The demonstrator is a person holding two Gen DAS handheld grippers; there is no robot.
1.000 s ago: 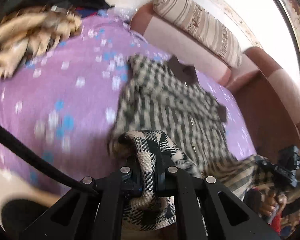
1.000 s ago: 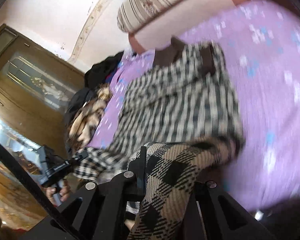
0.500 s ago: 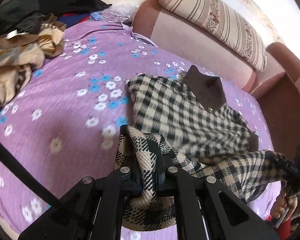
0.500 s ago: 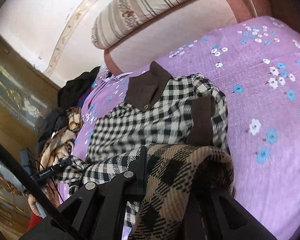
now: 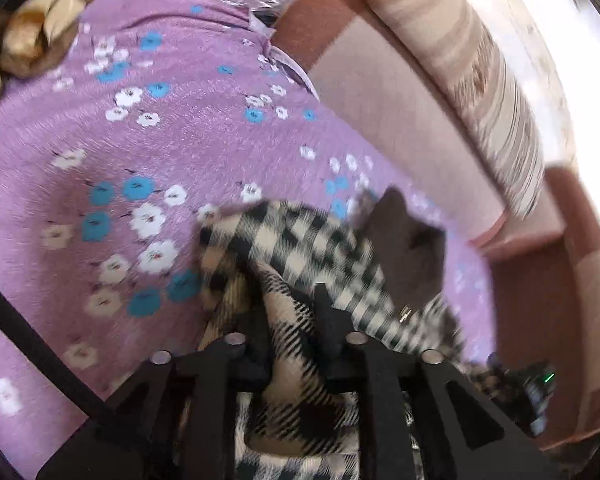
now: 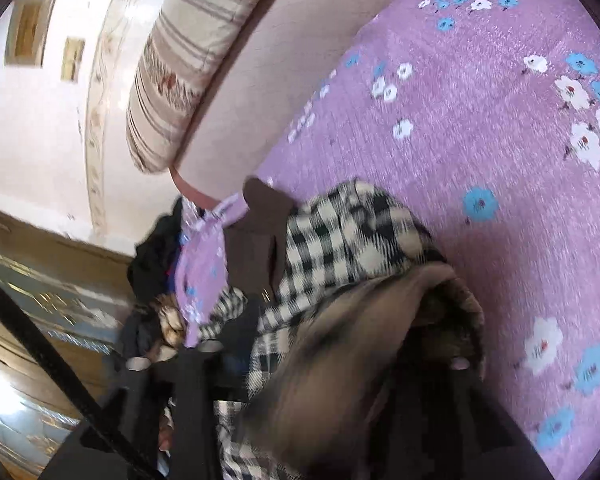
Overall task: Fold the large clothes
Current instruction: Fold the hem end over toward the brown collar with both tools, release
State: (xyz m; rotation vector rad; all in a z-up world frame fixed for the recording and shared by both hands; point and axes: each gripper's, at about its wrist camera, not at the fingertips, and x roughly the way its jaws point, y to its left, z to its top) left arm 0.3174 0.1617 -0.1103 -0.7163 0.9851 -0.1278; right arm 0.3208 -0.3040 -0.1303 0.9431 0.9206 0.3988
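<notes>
Item: checked coat point(image 5: 320, 248), cream and black, brown collar point(image 5: 408, 248), woven and thick, pale lining showing at the folded hem. Location: lying on the purple flowered bedspread point(image 5: 148, 148), near the padded headboard point(image 5: 384, 100) and striped bolster point(image 5: 484, 80); lower part doubled up over the body toward the collar. Left gripper point(image 5: 292, 320): jaws have just been opening, a fold of hem cloth between them, pads apparently slack on it. Right gripper point(image 6: 328, 344): jaws have just been opening and stand wide, hem cloth and lining draped between and over the fingers, one finger hidden beneath; not pinched. Both views blurred. Handling, as judged: soft and limp, weighty for a garment, bulky where layers stack, not slippery, not fragile; holds a fold by its own weight but slumps if held at one point only. Best hold: two matching points on an outer edge or fold line, both layers together, clear of the collar and its small metal clasp point(image 5: 405, 314). Adjacent: heap of other clothes point(image 5: 32, 36), far corner of the bed.
</notes>
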